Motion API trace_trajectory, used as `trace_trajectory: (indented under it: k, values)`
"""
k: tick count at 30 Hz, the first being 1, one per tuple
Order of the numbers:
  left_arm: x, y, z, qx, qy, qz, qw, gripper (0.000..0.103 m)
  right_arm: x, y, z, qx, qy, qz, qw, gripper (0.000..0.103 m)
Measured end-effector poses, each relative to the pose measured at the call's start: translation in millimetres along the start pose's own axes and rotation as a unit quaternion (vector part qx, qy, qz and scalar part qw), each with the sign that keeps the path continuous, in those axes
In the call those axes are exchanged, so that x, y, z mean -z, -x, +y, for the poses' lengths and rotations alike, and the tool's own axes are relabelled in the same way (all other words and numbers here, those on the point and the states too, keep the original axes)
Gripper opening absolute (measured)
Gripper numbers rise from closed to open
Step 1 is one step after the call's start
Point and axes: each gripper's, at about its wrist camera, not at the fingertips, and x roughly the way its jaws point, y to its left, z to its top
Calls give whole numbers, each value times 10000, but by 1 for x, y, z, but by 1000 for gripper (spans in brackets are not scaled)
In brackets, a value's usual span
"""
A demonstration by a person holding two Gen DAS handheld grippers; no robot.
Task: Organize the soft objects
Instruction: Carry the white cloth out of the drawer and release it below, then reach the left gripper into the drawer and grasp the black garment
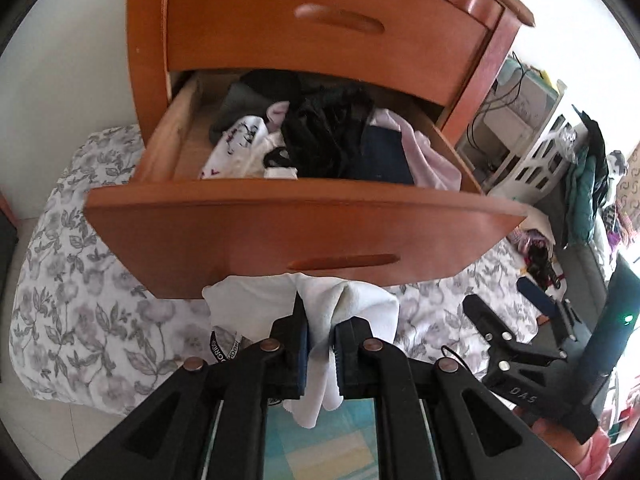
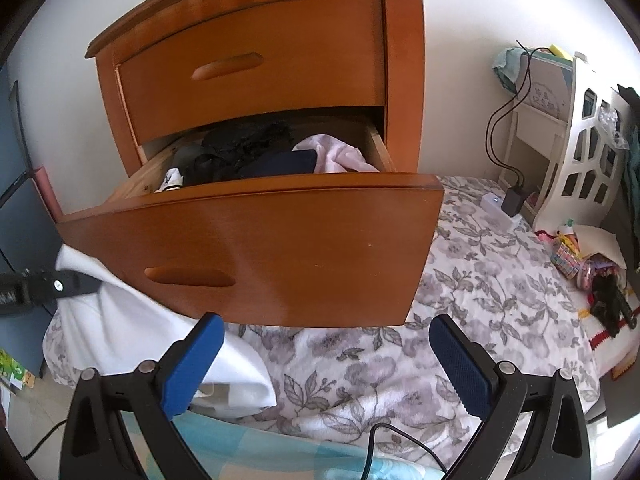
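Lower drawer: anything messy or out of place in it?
Yes. The drawer is open, and its clothes lie in a loose, unfolded heap. A pink garment rides up over the right side wall.

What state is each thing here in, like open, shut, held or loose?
Lower drawer: pulled open, clothes heaped inside.
Upper drawer: shut.
White cloth: pinched in the left gripper, hanging below the drawer front.
Left gripper: shut on the white cloth.
Right gripper: open, holding nothing, over the floral cover.
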Motion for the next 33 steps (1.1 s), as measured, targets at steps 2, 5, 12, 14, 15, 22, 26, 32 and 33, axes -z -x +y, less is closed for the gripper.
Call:
trace_trajectory:
  k: [2,5,12,14,15,22,26,32,33]
  values:
    - [1,-7,-1,-28,31,62,10000,9,0,0,-2,13,-34,1,10000,103]
    - [2,-14,-1,-80,68,154,9998,18,0,0,-4,24,-45,8,10000,103]
    - [4,-13,2,-160,98,184,9997,45,2,-1,-3,5,-28,50,10000,103]
    - [4,-12,5,-204,155,174,9995,53,2,-1,-3,6,-18,53,10000,103]
    - [4,-12,6,-218,187,168,9994,59,2,-1,-3,5,-21,55,10000,103]
    - [5,-13,13,-477,310,143,9983,78,1,1,-5,-20,-120,-6,9999,103]
    - [5,-11,17,-553,379,57,9977,89,0,2,-6,-35,-148,-47,9999,103]
    - [-7,10,16,-542,183,-235,9981,90,1,2,-7,15,-136,-87,9999,103]
    - [-11,16,16,-564,112,-297,9979,92,1,1,-7,40,-127,-88,9999,103]
